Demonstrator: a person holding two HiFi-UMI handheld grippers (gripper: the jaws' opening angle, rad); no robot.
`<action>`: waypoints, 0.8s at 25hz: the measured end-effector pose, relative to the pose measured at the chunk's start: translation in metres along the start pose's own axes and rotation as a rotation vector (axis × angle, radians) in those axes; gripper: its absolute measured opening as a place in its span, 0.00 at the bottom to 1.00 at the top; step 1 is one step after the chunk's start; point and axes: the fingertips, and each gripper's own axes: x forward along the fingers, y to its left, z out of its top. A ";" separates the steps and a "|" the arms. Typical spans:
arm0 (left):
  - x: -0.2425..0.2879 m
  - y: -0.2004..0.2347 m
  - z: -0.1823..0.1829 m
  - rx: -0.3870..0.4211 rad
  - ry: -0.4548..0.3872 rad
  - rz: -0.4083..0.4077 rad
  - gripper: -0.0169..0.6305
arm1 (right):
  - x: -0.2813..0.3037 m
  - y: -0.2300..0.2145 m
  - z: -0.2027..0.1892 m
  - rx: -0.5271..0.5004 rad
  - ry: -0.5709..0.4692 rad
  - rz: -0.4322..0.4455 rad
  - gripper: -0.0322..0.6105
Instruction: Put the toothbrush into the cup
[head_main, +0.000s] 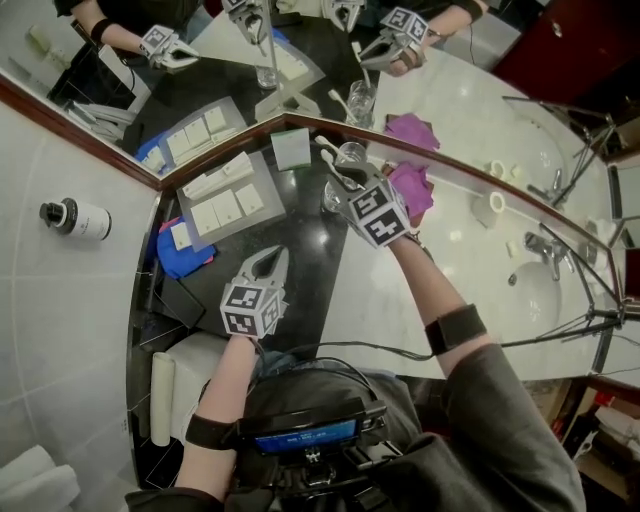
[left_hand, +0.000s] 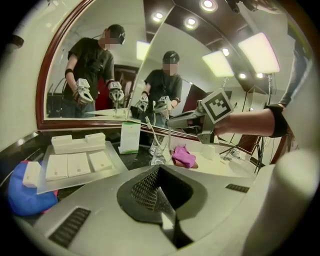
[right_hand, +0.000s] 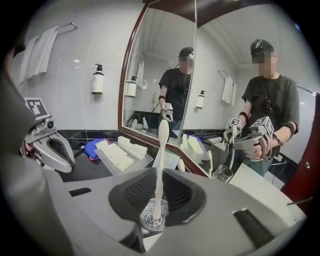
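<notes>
The left gripper (head_main: 272, 258) hangs well to the left of the working tool, jaws shut on nothing, so any trouble lies with the right gripper (right_hand: 160, 174). Its jaws stand a little apart, pinched on the toothbrush (right_hand: 160, 150). The toothbrush rises between them, head up past the tips and handle end down toward the cup (right_hand: 144, 219), which shows through the gap under the jaws. The end lines up with the cup's middle, but I cannot tell whether it is inside the rim yet. From here I see three risks. Let go with the end above the rim, and the toothbrush may glance off the glass edge and fall beside the cup. Lower it off-centre, and the handle could catch the rim and tip the light, clear cup. The mirror (right_hand: 160, 60) lies beyond the tips, so a forward tilt might knock the head and twist the toothbrush in the grip. The toothbrush is plain white, slim and nearly straight, with a narrow handle and a wider oval head. It looks like smooth plastic, likely to swivel.
</notes>
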 end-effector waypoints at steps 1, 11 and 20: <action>0.000 -0.002 0.002 0.009 -0.006 0.001 0.03 | -0.007 0.000 0.002 0.006 -0.014 -0.012 0.15; 0.001 -0.022 0.030 0.108 -0.068 -0.006 0.03 | -0.081 0.015 -0.008 0.099 -0.090 -0.075 0.15; 0.002 -0.032 0.032 0.130 -0.053 -0.040 0.03 | -0.131 0.041 -0.064 0.289 -0.031 -0.114 0.15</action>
